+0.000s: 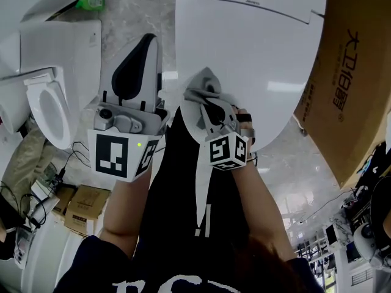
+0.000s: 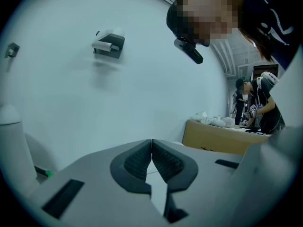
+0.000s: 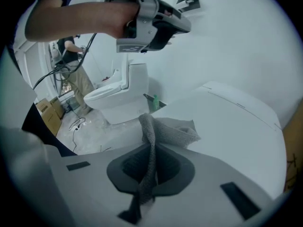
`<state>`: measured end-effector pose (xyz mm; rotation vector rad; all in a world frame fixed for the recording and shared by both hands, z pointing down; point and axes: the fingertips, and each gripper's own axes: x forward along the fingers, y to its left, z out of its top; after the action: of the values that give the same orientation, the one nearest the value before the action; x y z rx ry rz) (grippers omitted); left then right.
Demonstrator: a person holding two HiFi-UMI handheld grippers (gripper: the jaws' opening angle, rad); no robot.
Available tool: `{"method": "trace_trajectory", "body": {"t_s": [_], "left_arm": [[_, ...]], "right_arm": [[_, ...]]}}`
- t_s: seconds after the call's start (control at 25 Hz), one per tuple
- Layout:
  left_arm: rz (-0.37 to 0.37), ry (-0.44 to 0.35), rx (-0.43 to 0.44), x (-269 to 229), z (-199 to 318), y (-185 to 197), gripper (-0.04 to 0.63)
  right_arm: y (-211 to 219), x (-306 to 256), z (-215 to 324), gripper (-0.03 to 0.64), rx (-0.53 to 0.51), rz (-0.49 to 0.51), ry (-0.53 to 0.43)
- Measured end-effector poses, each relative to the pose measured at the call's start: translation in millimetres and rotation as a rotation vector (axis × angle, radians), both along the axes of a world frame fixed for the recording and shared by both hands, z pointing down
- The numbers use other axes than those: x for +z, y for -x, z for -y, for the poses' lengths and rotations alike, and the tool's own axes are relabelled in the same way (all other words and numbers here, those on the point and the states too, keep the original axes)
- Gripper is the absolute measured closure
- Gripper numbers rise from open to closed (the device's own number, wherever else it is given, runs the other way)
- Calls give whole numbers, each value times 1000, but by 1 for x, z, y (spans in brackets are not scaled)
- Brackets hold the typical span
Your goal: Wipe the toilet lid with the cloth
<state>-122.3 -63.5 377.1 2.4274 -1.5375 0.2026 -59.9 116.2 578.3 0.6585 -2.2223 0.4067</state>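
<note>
The white toilet lid (image 1: 256, 47) lies shut and fills the upper middle of the head view. A grey cloth (image 1: 204, 90) rests bunched on the lid's near left edge, and my right gripper (image 1: 211, 110) is shut on it. In the right gripper view the cloth (image 3: 163, 131) runs up between the pads and spreads onto the lid (image 3: 227, 122). My left gripper (image 1: 135, 66) is held off the lid, to its left above the floor. Its pads (image 2: 151, 162) meet with nothing between them, facing a bare white wall.
A second white toilet (image 1: 46, 99) stands at the left, with a green bottle (image 1: 90, 3) on the floor behind. A large cardboard box (image 1: 351, 84) leans at the right of the lid. Small boxes (image 1: 85, 206) and cables lie on the floor at lower left.
</note>
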Motion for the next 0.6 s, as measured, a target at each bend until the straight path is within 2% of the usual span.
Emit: {"method": "trace_trajectory", "body": {"t_s": [0.6], "left_arm": [[2, -6, 40, -3, -4, -15, 574]], "right_arm": [[-215, 3, 7, 592, 495, -188, -22]]}}
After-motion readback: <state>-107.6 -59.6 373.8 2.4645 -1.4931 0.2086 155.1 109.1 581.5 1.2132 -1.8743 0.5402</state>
